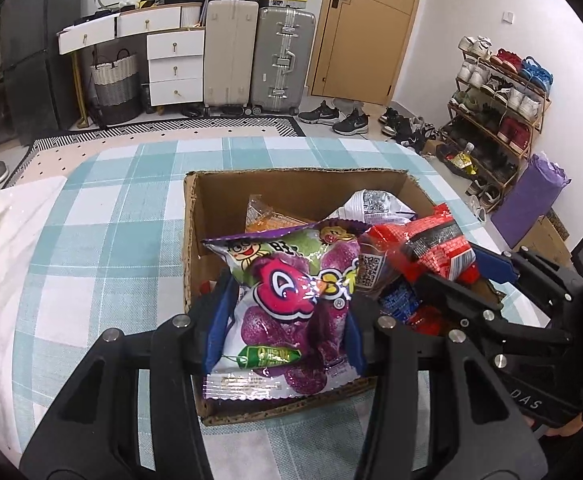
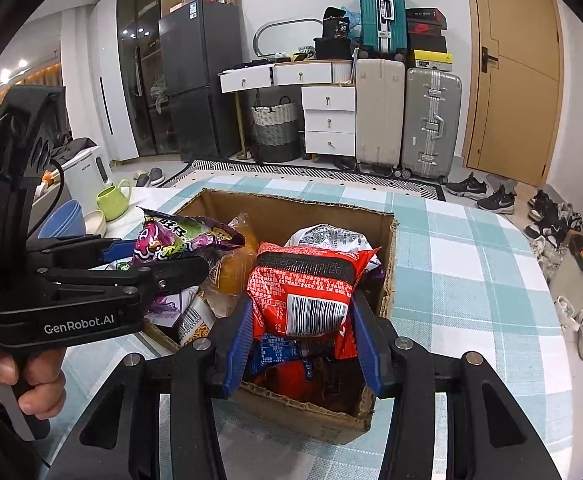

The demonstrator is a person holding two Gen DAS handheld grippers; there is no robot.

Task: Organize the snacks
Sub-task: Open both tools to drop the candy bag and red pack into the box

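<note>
Crowding the cardboard box (image 2: 387, 248), loose packets (orange (image 2: 233, 268), white (image 2: 331, 236)) surround both held bags.

Box (image 2: 387, 240) floor hidden under packets; purple packet (image 1: 287, 304) covers lower snacks; hand (image 2: 31, 384) cut off at frame's lower left.

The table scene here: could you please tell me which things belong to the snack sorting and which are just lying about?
Part of the job:
- purple snack bag, in left gripper
- red snack bag, in right gripper
- cardboard box

Lying about:
- green mug
- blue bowls
- suitcases
- shoe rack
</note>
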